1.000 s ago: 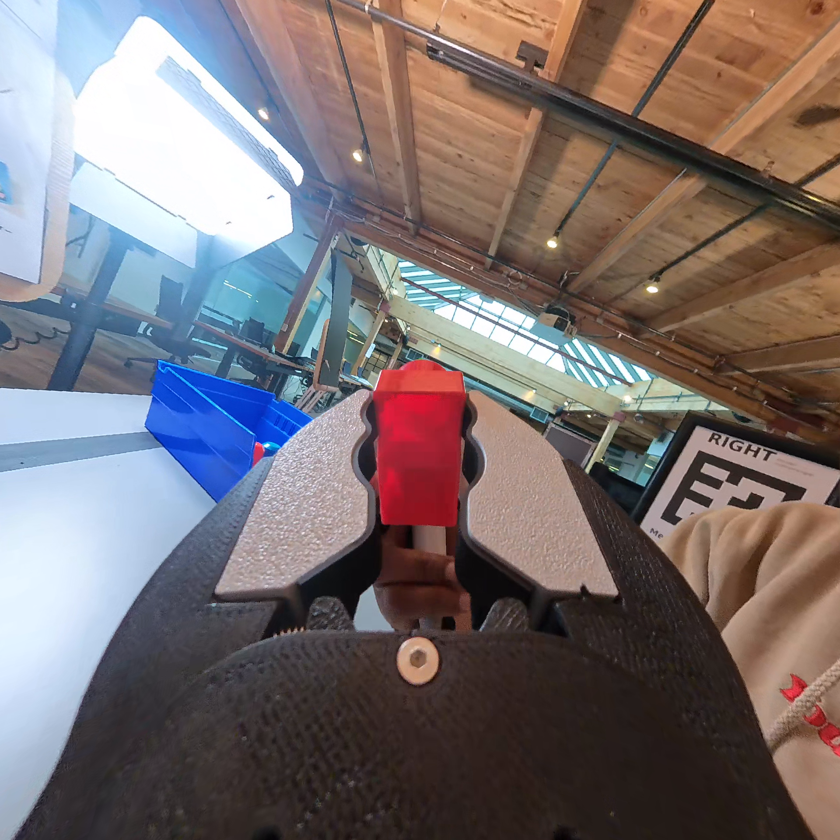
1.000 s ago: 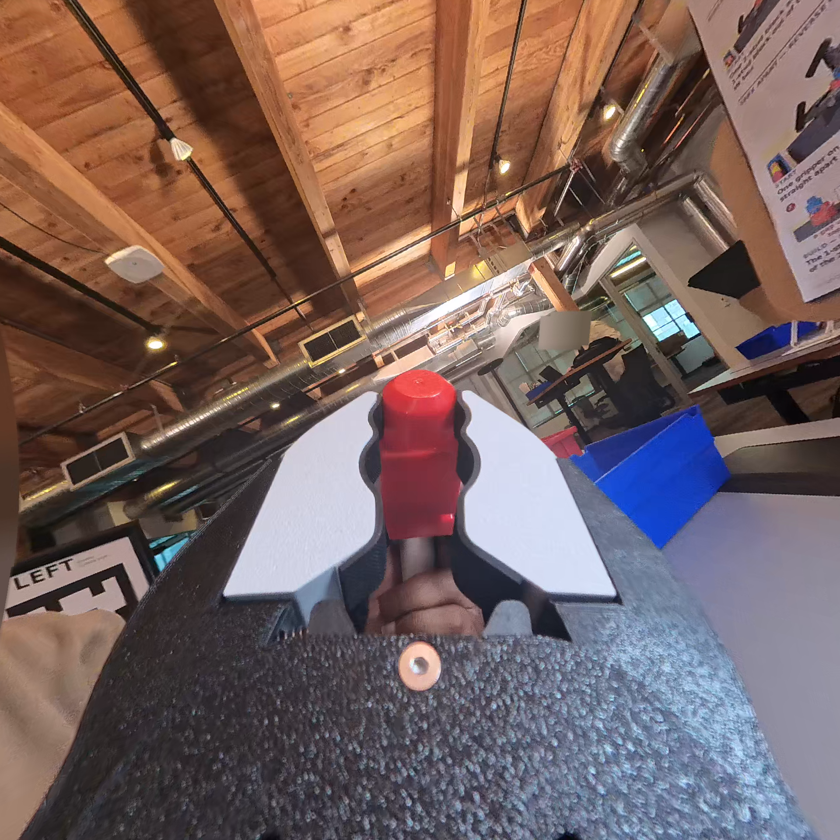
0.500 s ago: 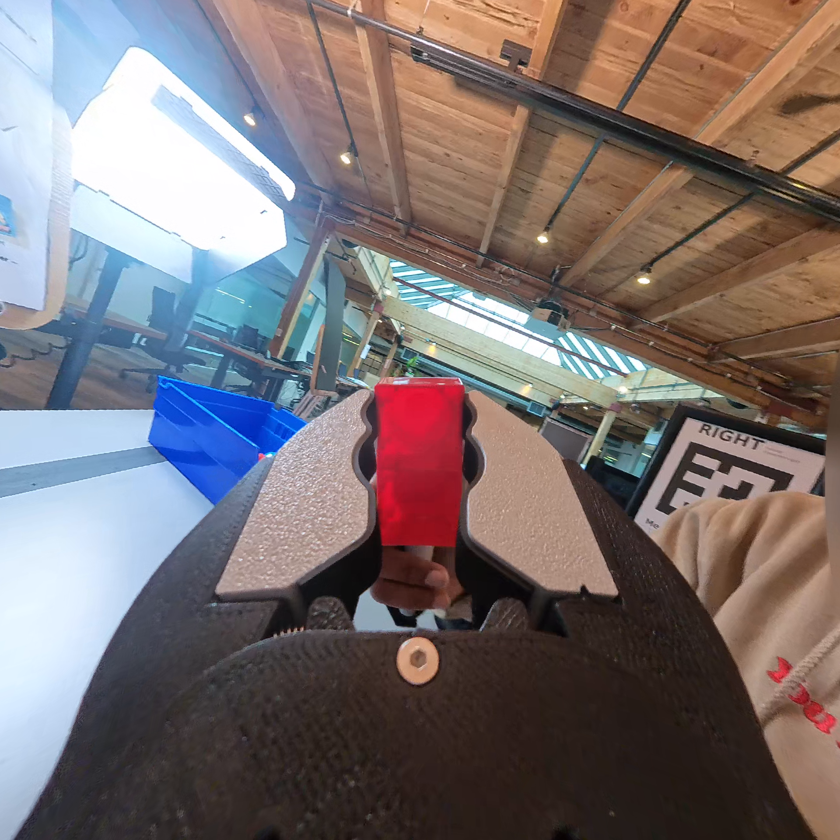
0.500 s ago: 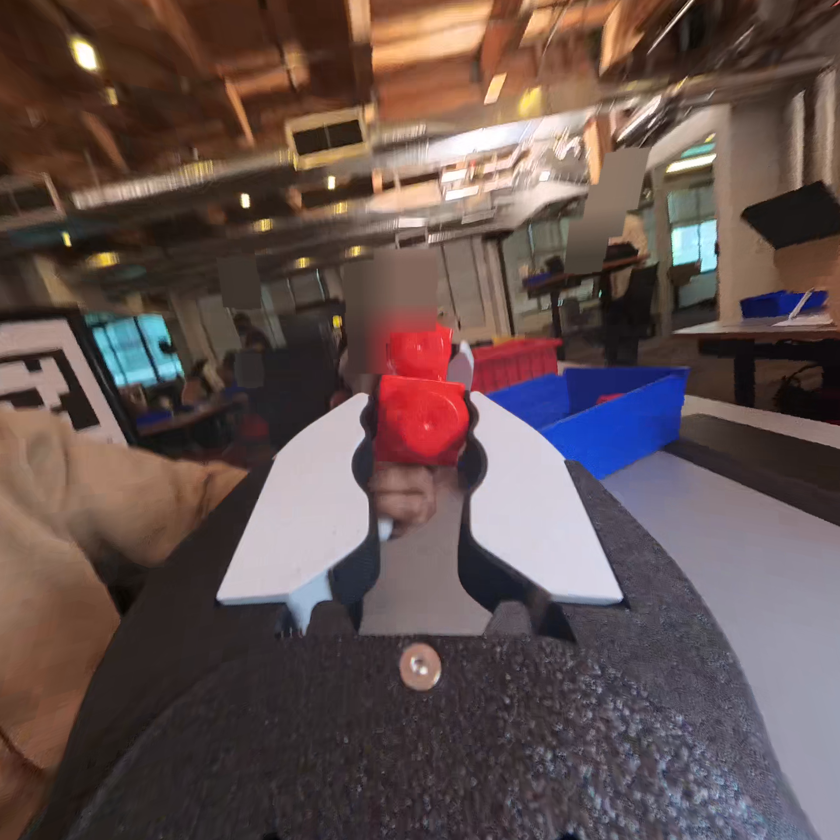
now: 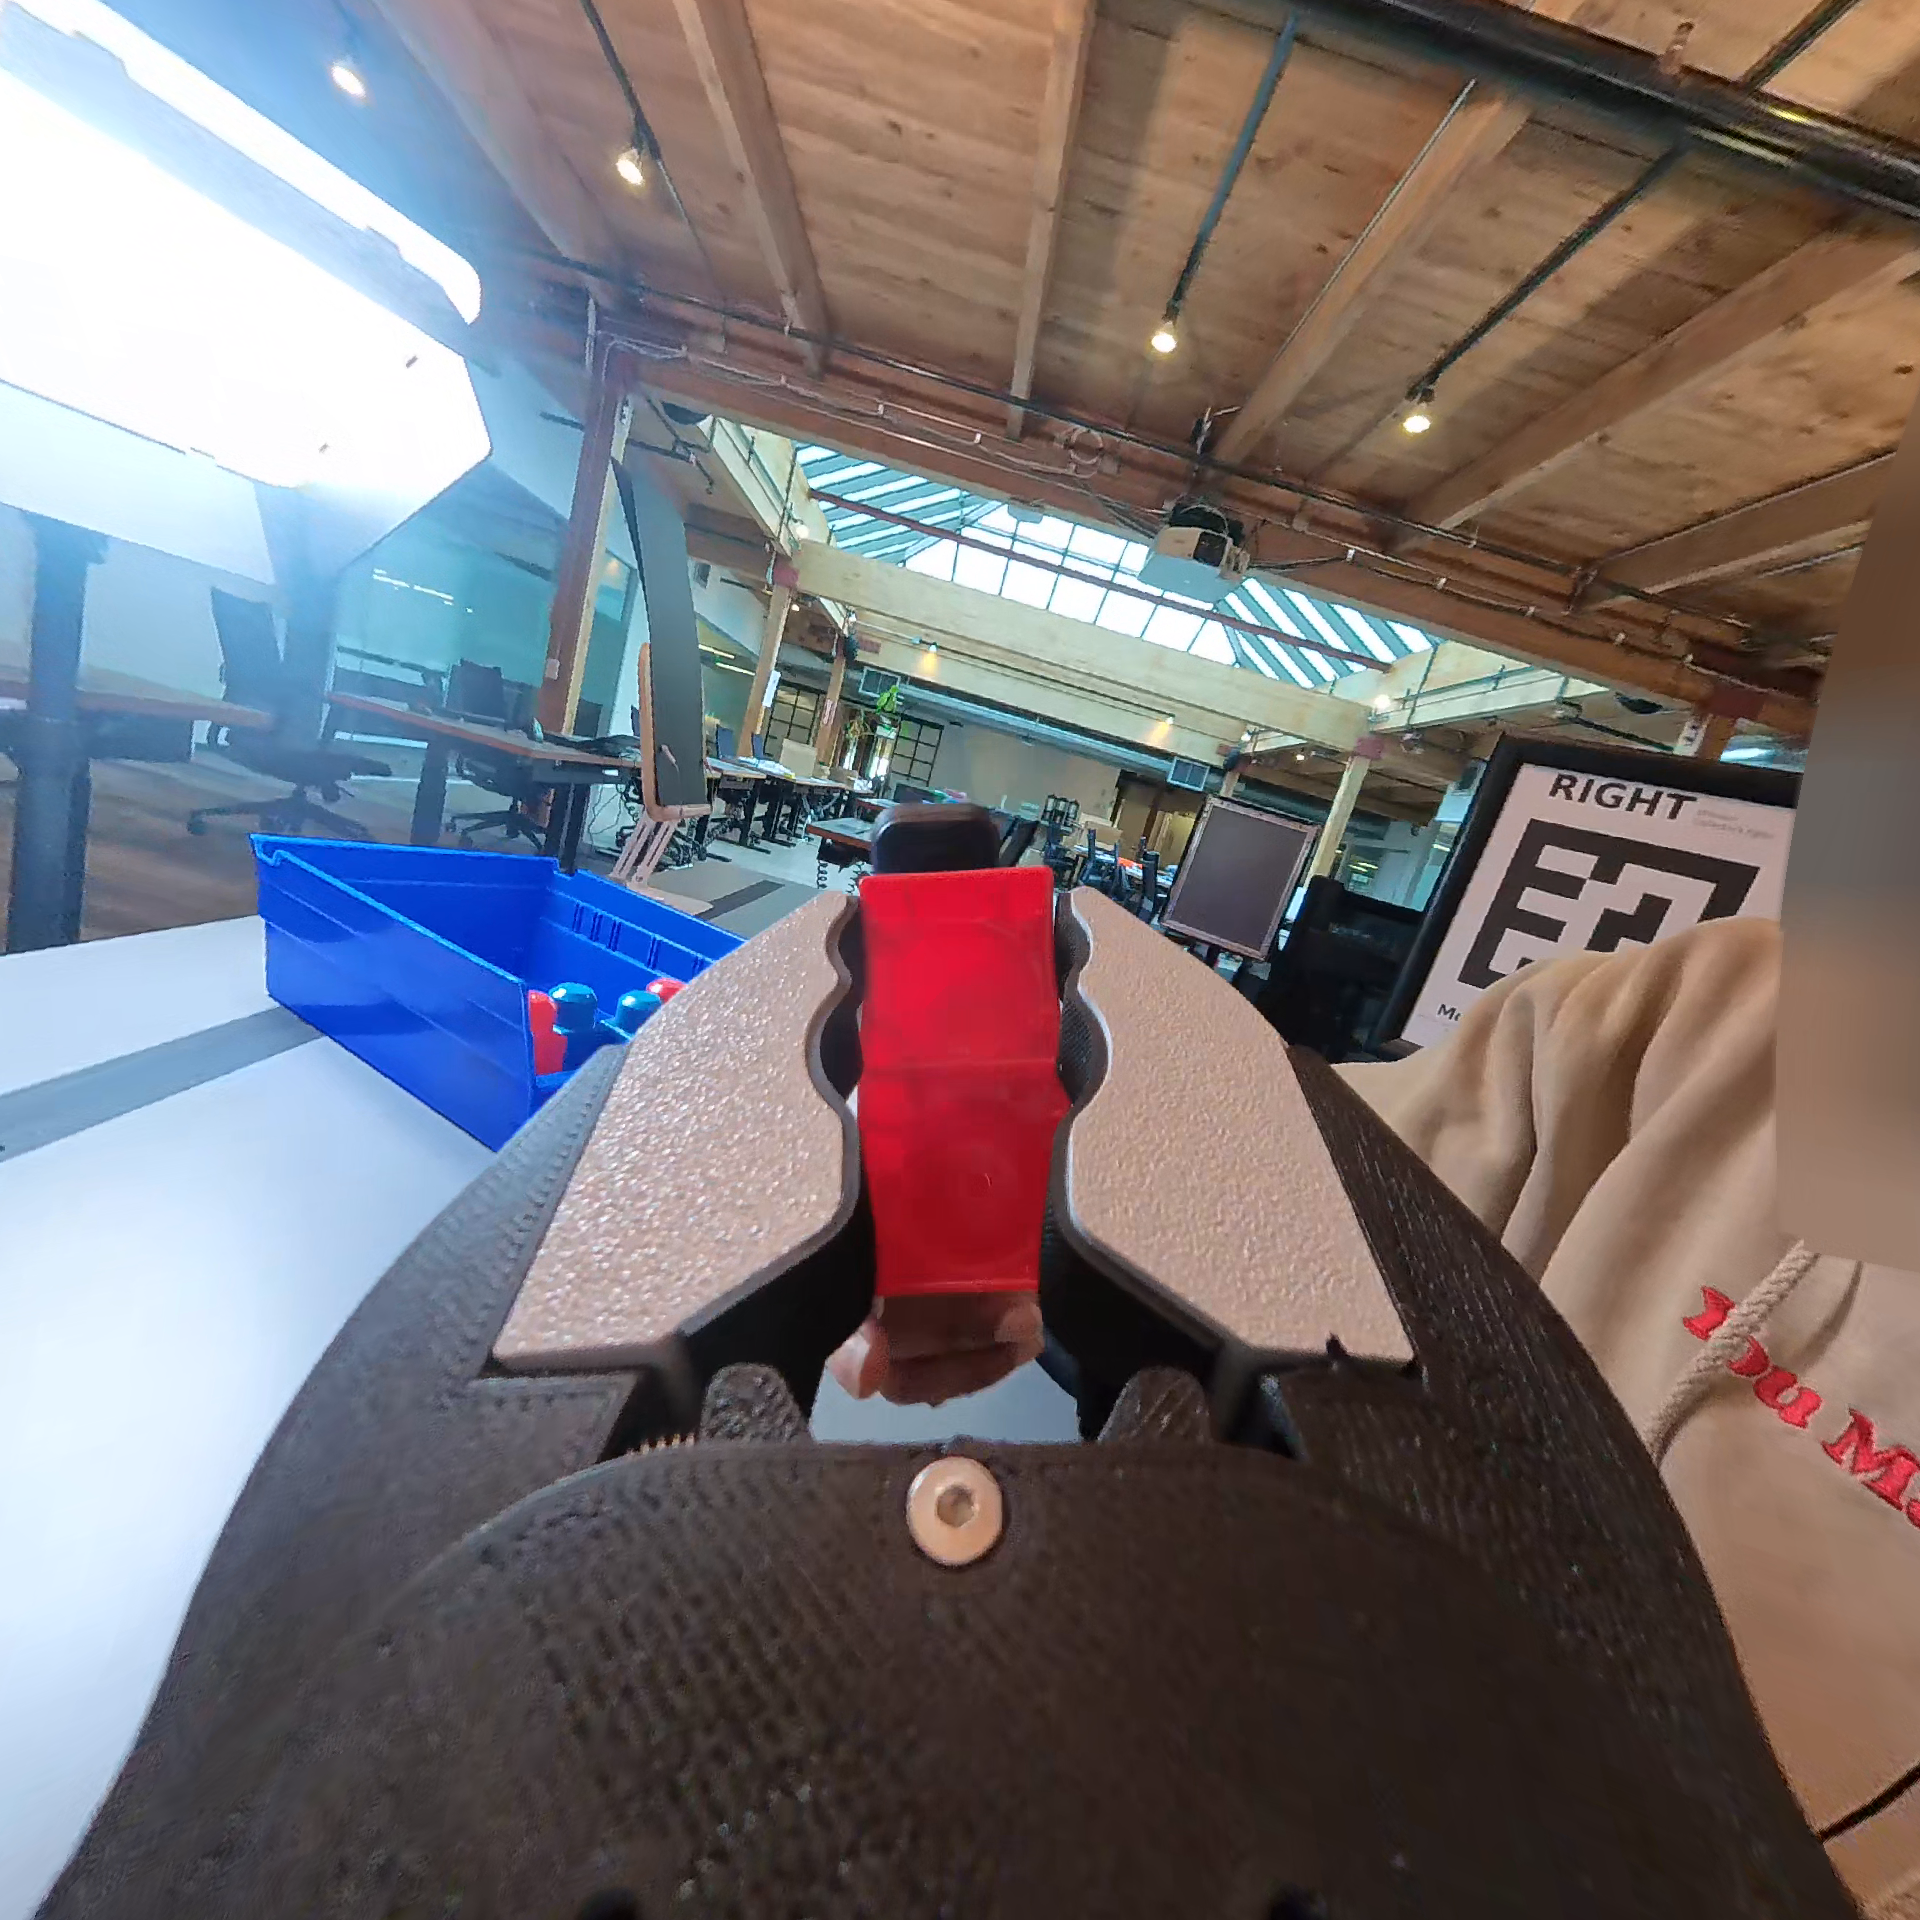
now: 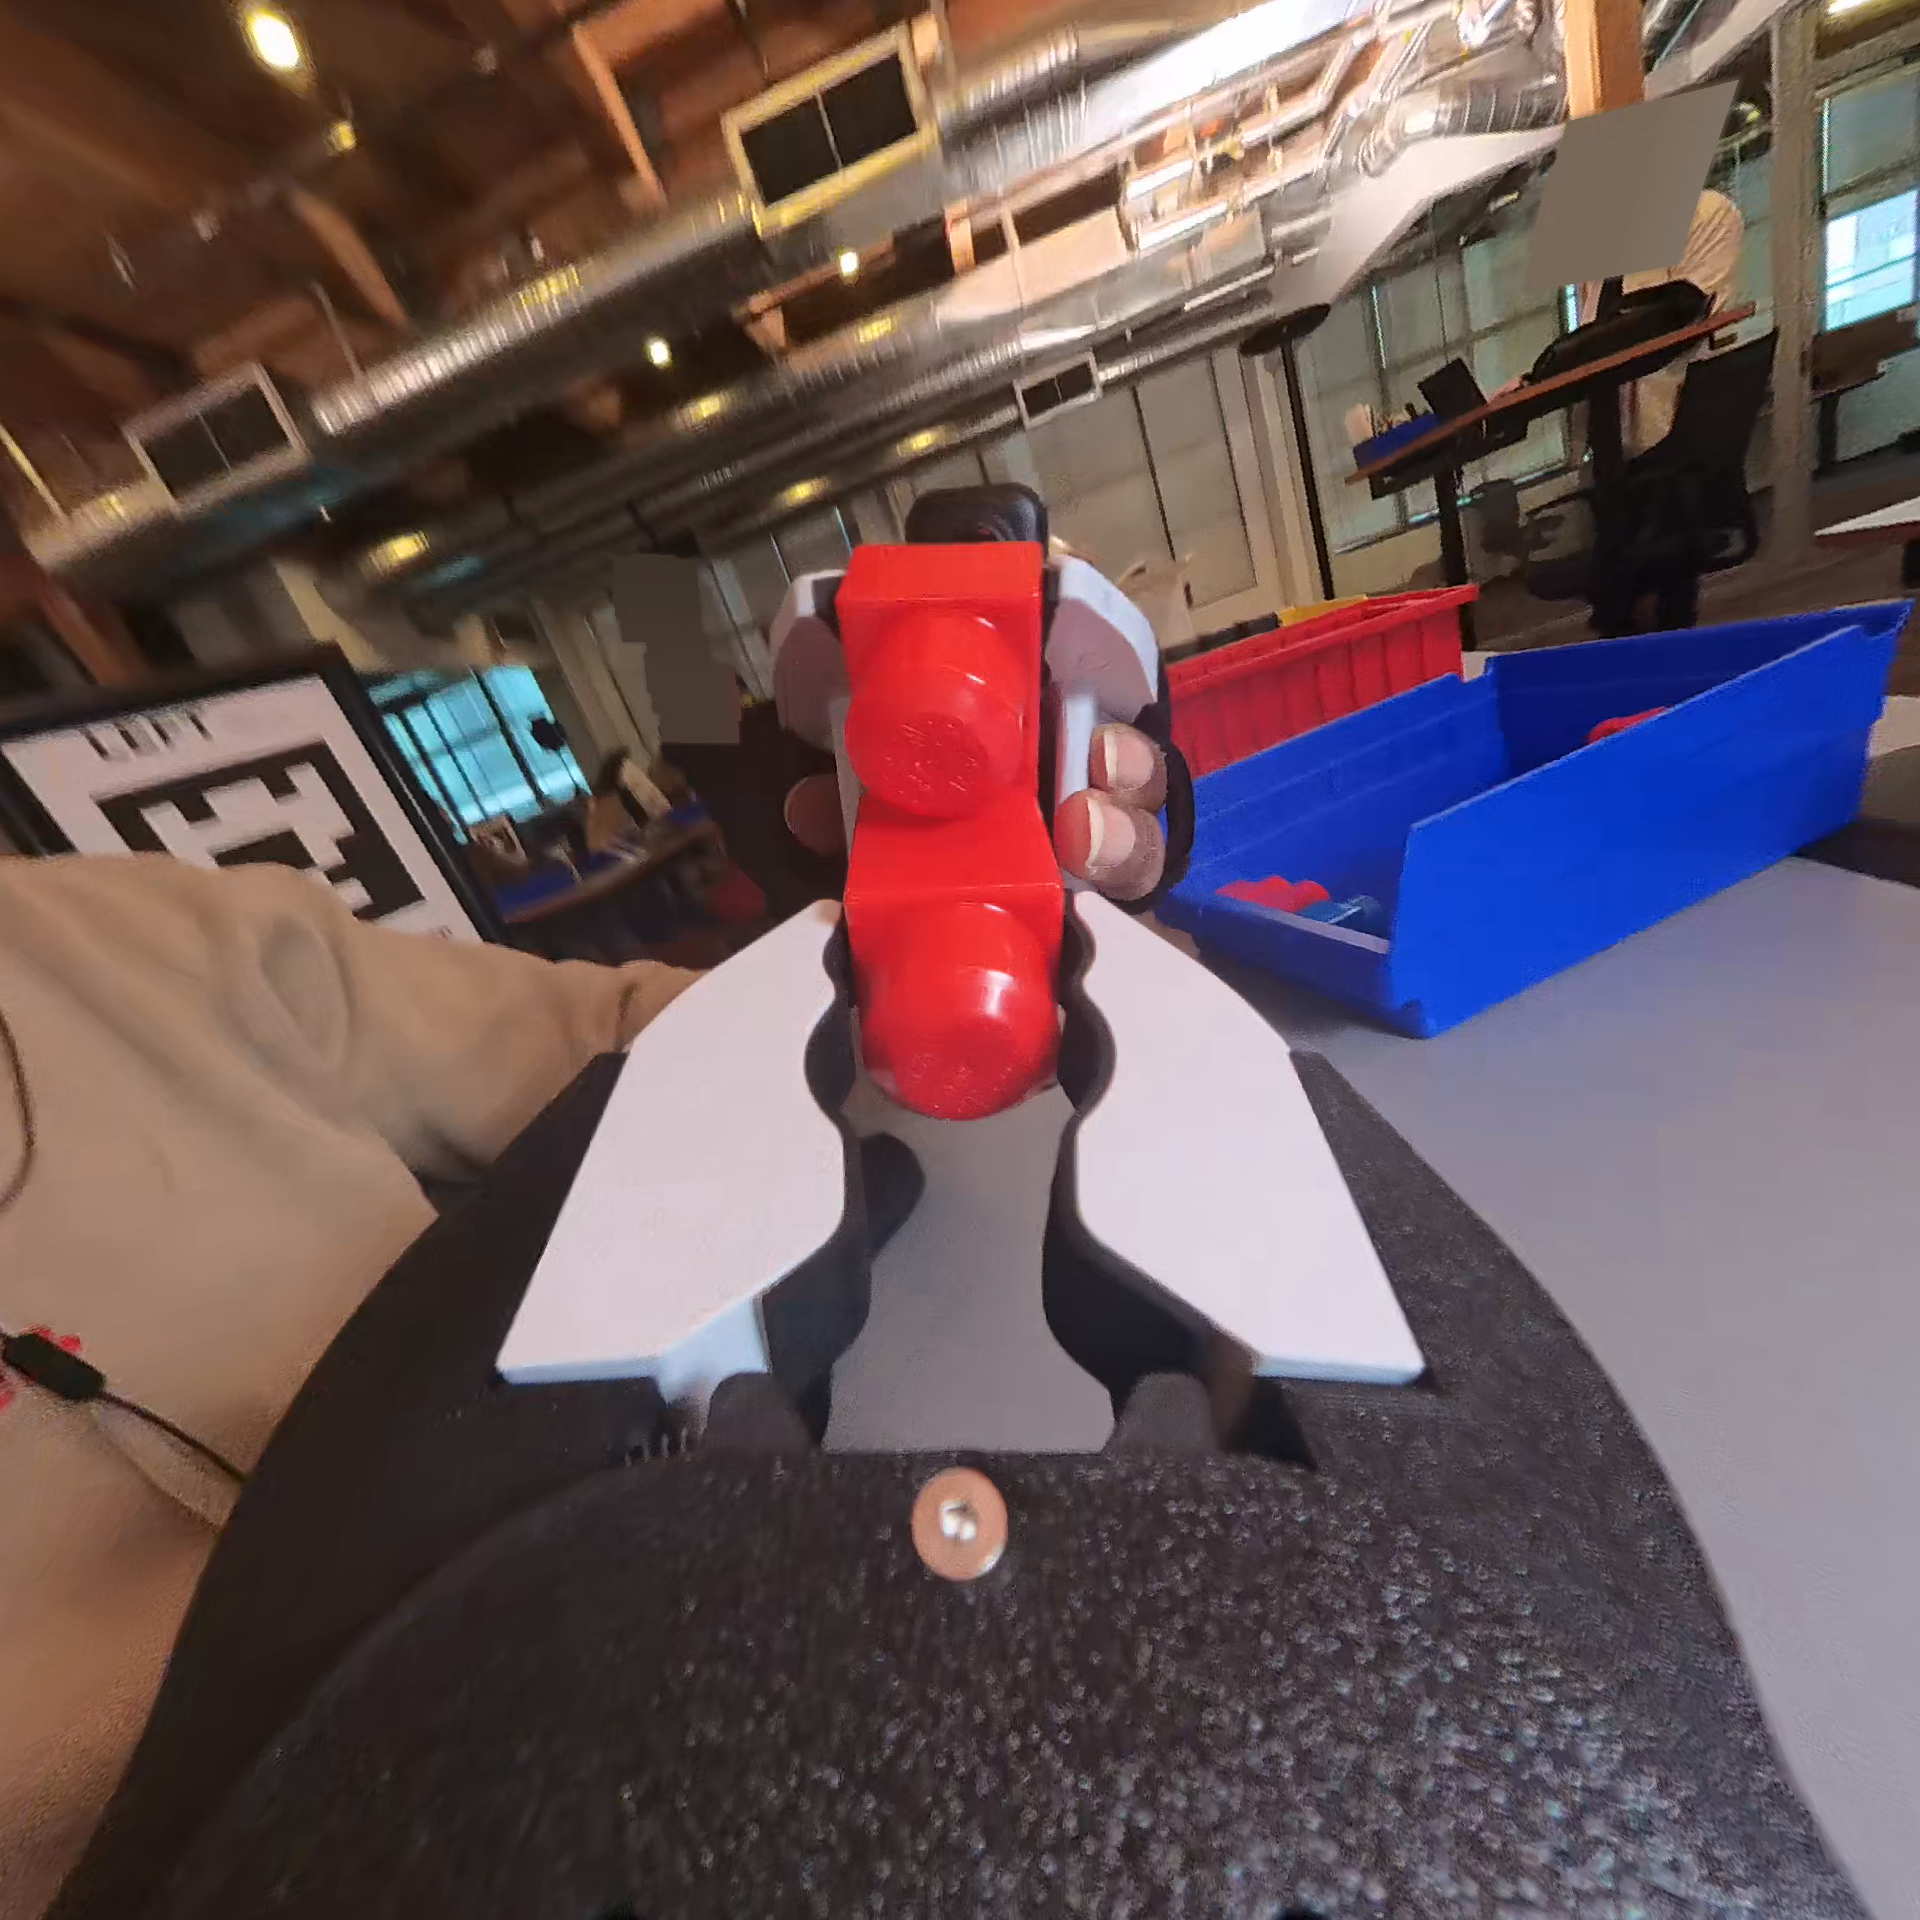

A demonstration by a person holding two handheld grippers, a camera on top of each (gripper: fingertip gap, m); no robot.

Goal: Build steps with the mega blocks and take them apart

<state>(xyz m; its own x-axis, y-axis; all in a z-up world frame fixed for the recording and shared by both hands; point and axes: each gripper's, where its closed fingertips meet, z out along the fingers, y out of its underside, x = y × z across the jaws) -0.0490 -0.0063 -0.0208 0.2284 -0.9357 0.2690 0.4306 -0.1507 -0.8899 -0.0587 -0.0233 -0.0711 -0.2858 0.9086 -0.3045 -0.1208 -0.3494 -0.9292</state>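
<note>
My left gripper [image 5: 956, 914] is shut on a red mega block [image 5: 956, 1174], seen from its hollow underside. My right gripper [image 6: 956, 925] is shut on a second red block [image 6: 956, 997], whose stud faces the camera. The two grippers face each other above the table. In the right wrist view the left gripper's red block [image 6: 935, 707] sits right behind and above mine, and the two look pressed together. The left gripper's grey fingers [image 6: 1117, 644] and the person's hand [image 6: 1112, 821] show around it. In the left wrist view the right gripper's black body [image 5: 930, 831] peeks over the blocks.
A blue bin [image 5: 416, 966] with several red and blue blocks stands on the white table [image 5: 156, 1195]; it also shows in the right wrist view [image 6: 1558, 831]. A red bin [image 6: 1330, 665] stands behind it. The person's beige sleeve [image 6: 208, 1039] is close by. Marker boards stand behind. My right fingertips sit around 5 cm from my left ones.
The right gripper has swung down from pointing at the ceiling to level and brought its red block against the left one's. The left gripper tilted down a little.
</note>
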